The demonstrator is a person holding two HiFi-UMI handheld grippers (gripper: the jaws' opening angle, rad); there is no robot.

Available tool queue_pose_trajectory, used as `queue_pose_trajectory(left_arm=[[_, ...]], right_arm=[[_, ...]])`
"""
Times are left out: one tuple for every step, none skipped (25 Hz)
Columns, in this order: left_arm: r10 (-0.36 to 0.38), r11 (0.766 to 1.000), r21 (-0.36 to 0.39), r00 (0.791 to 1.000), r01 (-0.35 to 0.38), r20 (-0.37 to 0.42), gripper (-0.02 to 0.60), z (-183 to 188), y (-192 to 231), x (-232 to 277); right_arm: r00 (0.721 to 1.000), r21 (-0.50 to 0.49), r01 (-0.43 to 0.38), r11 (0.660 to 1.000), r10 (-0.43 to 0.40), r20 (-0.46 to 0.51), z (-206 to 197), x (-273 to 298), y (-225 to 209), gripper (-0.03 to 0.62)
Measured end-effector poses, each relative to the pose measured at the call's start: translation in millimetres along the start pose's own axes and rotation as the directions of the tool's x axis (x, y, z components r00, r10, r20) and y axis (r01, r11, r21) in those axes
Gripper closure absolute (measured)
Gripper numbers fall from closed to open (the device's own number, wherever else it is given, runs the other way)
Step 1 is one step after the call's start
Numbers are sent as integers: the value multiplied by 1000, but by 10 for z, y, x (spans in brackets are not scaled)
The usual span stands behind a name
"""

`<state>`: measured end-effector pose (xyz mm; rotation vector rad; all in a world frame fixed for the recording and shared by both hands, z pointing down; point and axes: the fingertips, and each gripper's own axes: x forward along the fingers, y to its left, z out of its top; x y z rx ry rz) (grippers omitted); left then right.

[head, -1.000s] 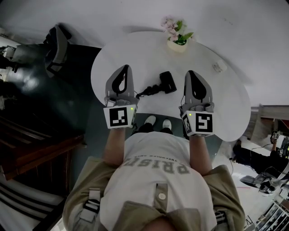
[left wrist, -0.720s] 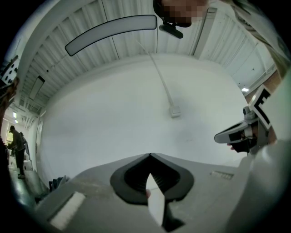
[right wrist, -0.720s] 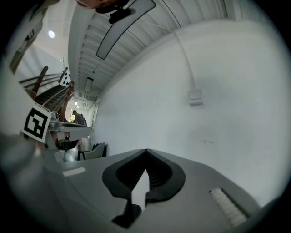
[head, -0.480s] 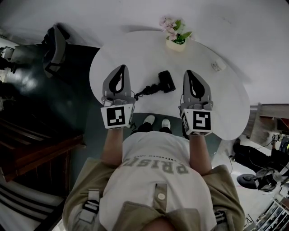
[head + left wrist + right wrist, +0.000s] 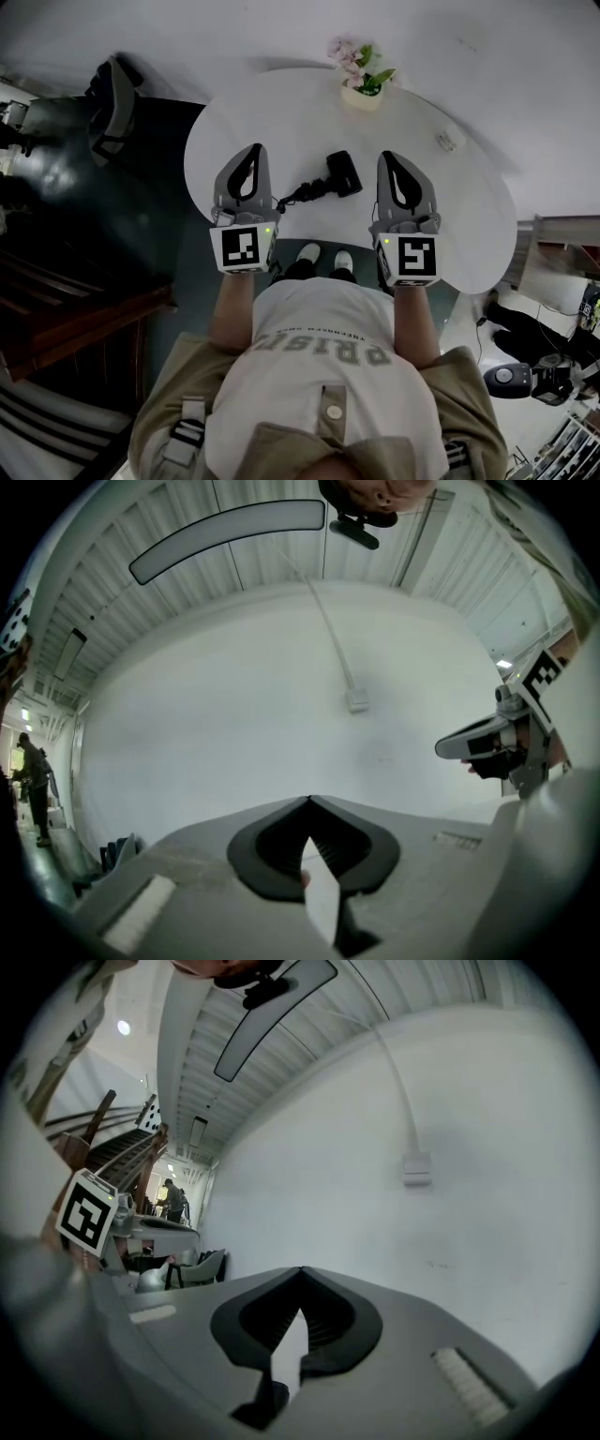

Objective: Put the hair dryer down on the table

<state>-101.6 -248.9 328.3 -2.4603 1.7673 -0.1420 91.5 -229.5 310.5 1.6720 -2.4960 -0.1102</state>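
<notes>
Hair dryer (image 5: 343,172): I see it lying on the round white table (image 5: 450,202), centre of the head view, between my grippers.
Left gripper (image 5: 253,150): jaws pressed together, empty, left of it.
Right gripper (image 5: 390,157): jaws together, empty, right of it.

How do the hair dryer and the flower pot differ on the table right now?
The hair dryer is black and lies flat; the flower pot is pale and stands upright. The hair dryer sits mid-table, a cord trailing from it; the flower pot is at the far edge. Both rest on the white table.
</notes>
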Motion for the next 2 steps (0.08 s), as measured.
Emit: queue_pose_trajectory(left_arm=[[-5, 1000, 5, 1000, 5, -7, 575, -17, -13, -6], [-11, 1000, 12, 1000, 11, -14, 575, -36, -25, -12]], right_arm=[[1000, 4, 1, 1000, -1, -6, -1, -11, -2, 594], [1000, 8, 2, 1000, -2, -11, -2, -22, -3, 594]])
